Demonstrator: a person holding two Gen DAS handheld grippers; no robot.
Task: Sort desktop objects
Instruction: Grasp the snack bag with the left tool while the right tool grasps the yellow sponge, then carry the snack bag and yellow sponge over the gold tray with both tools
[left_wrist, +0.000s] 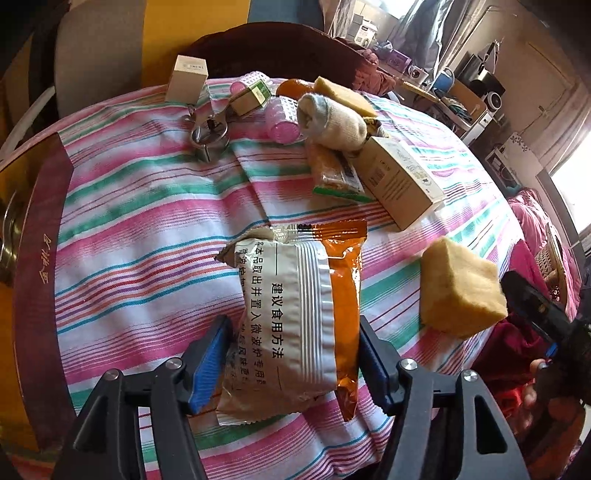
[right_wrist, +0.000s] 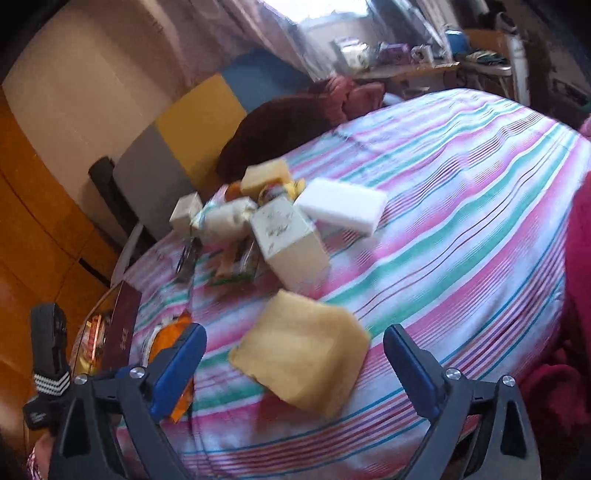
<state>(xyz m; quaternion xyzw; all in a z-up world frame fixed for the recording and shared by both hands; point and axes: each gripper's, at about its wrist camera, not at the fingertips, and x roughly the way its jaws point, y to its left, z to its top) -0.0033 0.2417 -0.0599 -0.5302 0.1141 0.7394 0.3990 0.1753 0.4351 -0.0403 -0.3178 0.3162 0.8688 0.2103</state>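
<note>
Your left gripper has its blue pads spread on either side of a crinkly foil snack packet, not squeezing it; its long axis runs away from you on the striped cloth. Your right gripper is wide open around a spongy yellow block, not touching. Further back sit a cardboard box and rolled sock.

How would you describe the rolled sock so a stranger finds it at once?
Start at the striped cloth and go to the heap at its far edge. The rolled sock leans on a cardboard box; it alone is soft, grey-and-cream knit.
</note>
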